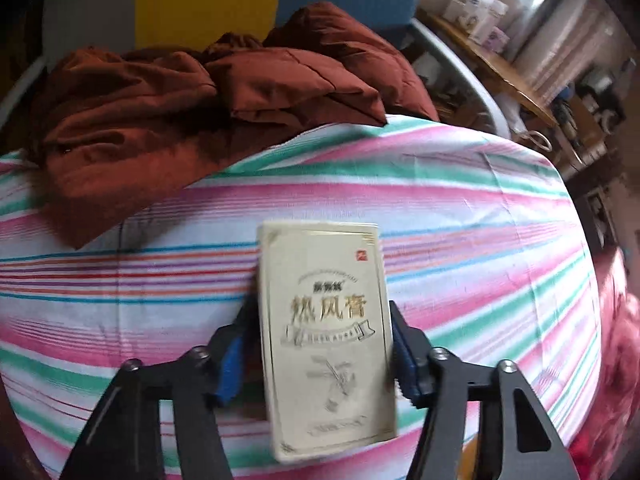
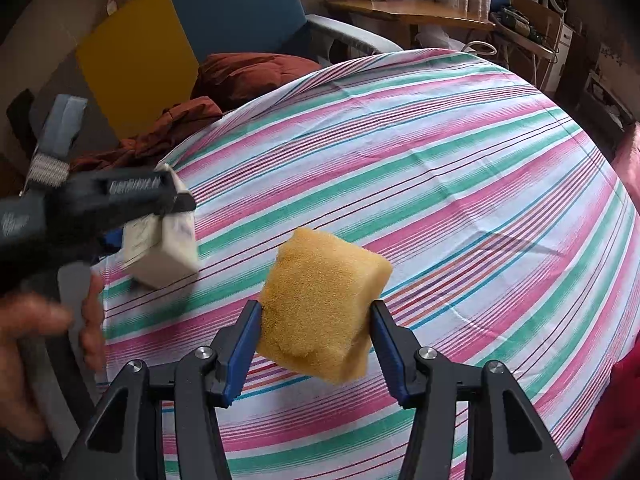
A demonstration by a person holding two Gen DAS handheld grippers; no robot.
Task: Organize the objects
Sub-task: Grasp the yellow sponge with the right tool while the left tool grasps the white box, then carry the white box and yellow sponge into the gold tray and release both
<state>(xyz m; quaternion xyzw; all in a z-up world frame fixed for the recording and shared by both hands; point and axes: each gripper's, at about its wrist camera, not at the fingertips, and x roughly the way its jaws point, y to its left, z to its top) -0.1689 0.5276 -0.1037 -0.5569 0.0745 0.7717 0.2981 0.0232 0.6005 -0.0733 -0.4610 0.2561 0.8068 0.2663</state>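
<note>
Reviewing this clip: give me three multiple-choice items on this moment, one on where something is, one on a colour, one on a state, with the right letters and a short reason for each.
1. Where is the rust-brown cloth?
A. bunched at the far edge of the striped tablecloth
B. between the right gripper's fingers
C. on the wooden shelf

2. What colour is the sponge?
A. blue
B. yellow
C. white

3. What is the left gripper doing?
A. open over bare cloth
B. shut on nothing
C. shut on the pale gold box

Answers:
1 A: the left wrist view shows the cloth heaped at the tablecloth's far side.
2 B: the block in the right gripper is plainly yellow.
3 C: both blue pads press the box's long sides, and the right wrist view shows it lifted off the table.
</note>
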